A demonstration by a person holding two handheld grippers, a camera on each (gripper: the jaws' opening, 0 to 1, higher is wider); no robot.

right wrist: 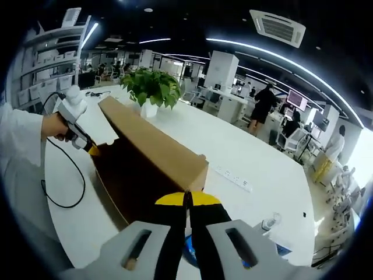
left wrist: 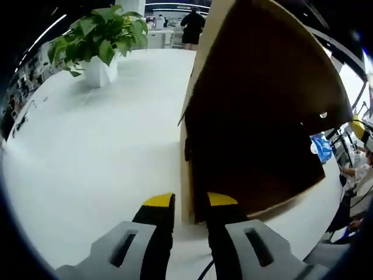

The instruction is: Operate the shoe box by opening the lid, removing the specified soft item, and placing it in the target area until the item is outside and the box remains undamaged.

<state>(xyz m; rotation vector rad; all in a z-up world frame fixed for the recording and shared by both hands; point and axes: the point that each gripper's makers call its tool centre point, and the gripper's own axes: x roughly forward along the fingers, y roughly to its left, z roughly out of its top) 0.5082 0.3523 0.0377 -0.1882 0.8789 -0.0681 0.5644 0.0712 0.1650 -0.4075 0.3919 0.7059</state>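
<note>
Where the left gripper view looked along its own jaws, the left tool (left wrist: 190,204) straddled the near edge of the shoe box (left wrist: 256,116), one yellow-tipped jaw on the outer side of the brown cardboard wall and the other on the dark inner side, so that it appeared clenched on that edge. The box stood on the white table (left wrist: 87,163), rising up and to the right of the tool, with its dark interior facing the camera and its lid panel leaning away above. A potted plant (left wrist: 99,41) in a white pot stood well apart on the far left of the table, and a person in dark clothes stood beyond the table's far end. In the right gripper view, the right tool (right wrist: 187,201) had its two yellow tips pressed together, clenched, just at the near lower corner of the box (right wrist: 154,146); whether any cardboard or other thing was caught between them could not be told. From there the box stretched away to the upper left, and at its far corner the left tool (right wrist: 87,146) met the cardboard, held by a hand (right wrist: 55,125) in a white sleeve, with a black cable trailing across the table (right wrist: 256,169). A white power strip (right wrist: 233,177) lay on the table to the right of the box, and something blue showed between and below the jaws, too hidden to name.
</note>
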